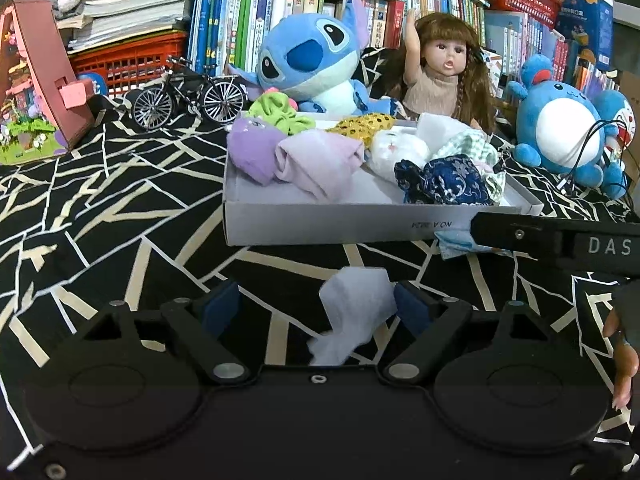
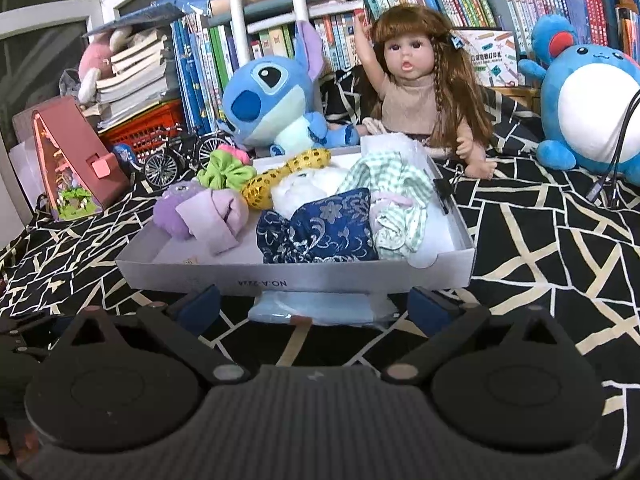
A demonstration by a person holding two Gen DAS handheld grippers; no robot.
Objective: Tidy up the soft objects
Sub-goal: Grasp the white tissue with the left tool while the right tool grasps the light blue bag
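Observation:
A white cardboard box [image 1: 320, 224] [image 2: 168, 276] holds several soft things: a purple plush [image 1: 252, 148], a lilac cloth [image 1: 320, 164], a navy patterned pouch [image 1: 444, 184] [image 2: 320, 232], a green checked cloth [image 2: 396, 208] and a gold sequin piece [image 2: 288, 172]. My left gripper [image 1: 316, 308] is open in front of the box, with a white cloth [image 1: 352, 312] lying between its fingers against the right pad. My right gripper [image 2: 316, 308] is open around a light blue packet [image 2: 320, 308] at the box's front wall; it also shows in the left wrist view [image 1: 456, 242].
A Stitch plush [image 1: 308, 60], a doll [image 1: 440, 76] and a round blue plush [image 1: 560, 128] sit behind the box on the black patterned cloth [image 1: 120, 208]. A toy bicycle [image 1: 188, 96] and a pink model house [image 1: 36, 92] stand at the left. Bookshelves fill the back.

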